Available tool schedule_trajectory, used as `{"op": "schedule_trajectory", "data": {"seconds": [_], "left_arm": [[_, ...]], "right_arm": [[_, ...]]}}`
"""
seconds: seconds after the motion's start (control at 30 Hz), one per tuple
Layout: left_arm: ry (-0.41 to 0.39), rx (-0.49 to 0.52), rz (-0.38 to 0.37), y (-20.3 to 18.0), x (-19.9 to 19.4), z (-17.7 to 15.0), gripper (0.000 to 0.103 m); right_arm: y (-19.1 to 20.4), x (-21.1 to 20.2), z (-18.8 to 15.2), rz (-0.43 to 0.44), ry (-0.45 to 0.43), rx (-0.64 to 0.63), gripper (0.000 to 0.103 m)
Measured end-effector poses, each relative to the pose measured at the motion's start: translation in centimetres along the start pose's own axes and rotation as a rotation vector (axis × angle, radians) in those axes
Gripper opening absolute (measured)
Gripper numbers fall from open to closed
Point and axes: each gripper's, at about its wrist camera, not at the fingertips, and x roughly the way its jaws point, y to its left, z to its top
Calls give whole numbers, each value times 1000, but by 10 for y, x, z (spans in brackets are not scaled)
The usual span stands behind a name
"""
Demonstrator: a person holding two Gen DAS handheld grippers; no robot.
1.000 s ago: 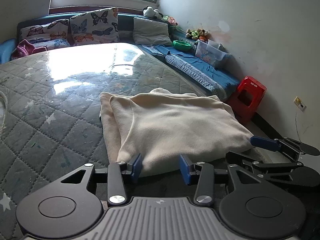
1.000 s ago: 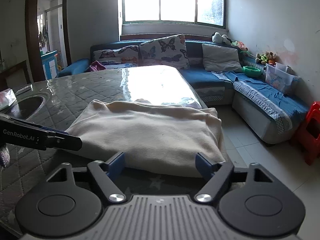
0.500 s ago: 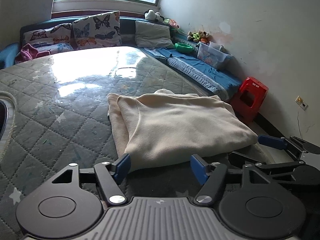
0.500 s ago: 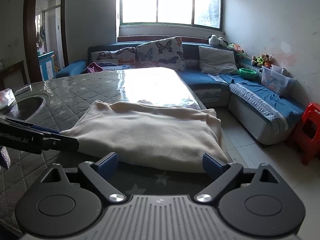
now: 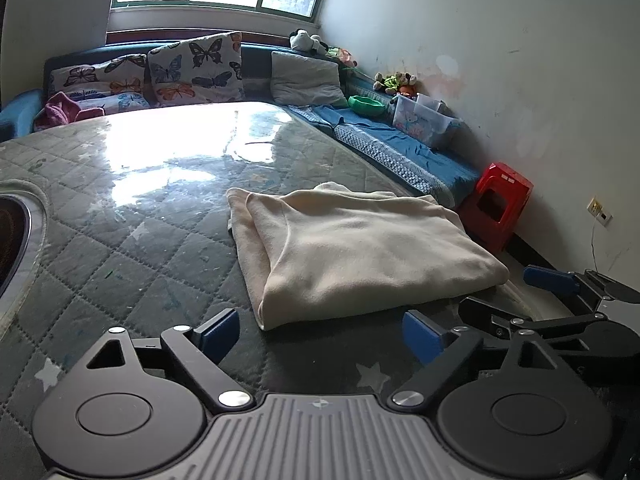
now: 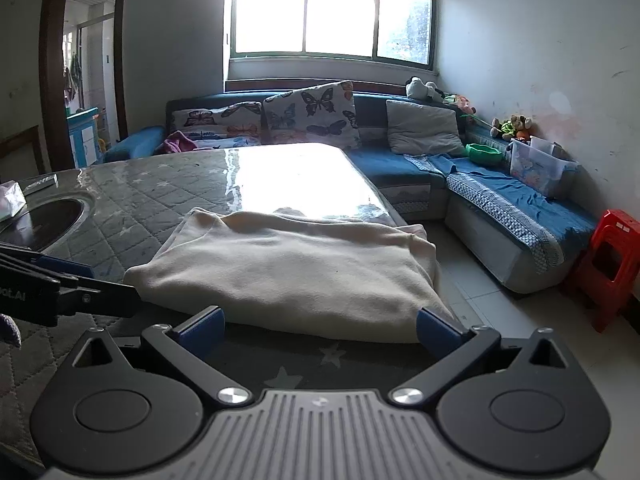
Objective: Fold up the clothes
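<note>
**Folded cream garment on the quilted table, both grippers spread and empty**

A cream knit garment [image 5: 360, 252], folded into a thick rectangle, lies on the grey-green quilted table [image 5: 132, 240] with star stitching under a glossy clear cover, close to the table's near right corner. The left gripper [image 5: 320, 334], black with blue finger pads, sits just short of the garment's near edge, its fingers wide apart and holding nothing. The right gripper [image 6: 320, 326], of the same make, faces the garment's near edge, its fingers likewise spread wide and empty; the fabric lies just beyond the tips, apart from them.

In the right wrist view the left gripper's body enters at the left edge, carrying white lettering cut off by the frame; only "ot.AI" [image 6: 12, 295] can be read.

Behind the table stand a blue corner sofa [image 6: 400, 164] with butterfly-print cushions [image 6: 310, 114] and a red plastic stool [image 6: 608, 264].
</note>
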Motion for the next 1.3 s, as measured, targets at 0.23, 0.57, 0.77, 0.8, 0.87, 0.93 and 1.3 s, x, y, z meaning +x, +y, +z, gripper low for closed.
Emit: {"op": "schedule_trajectory", "data": {"seconds": [0.23,0.57,0.77,0.8,0.87,0.93,1.3], "left_arm": [[-15,-2,-4,2,-9,-4,103],[-36,17,7,2,-19,-9,103],[-38,21,13,1,-22,-13,103],[-38,21,14,0,-23,-14,103],[-37,20,15,0,-24,-15,103],[-36,20,16,-1,-25,-16,103],[-31,16,23,-4,-31,-23,103]], "right_arm": [[5,-5,-3,-5,-5,-1,103],[9,-11,-5,-14,-11,24,103],[12,-16,-7,-12,-16,22,103],[13,-16,-7,-15,-16,20,103],[14,-17,-8,-18,-15,19,103],[15,-18,-10,-17,-15,21,103],[14,-28,-18,-11,-21,58,103]]}}
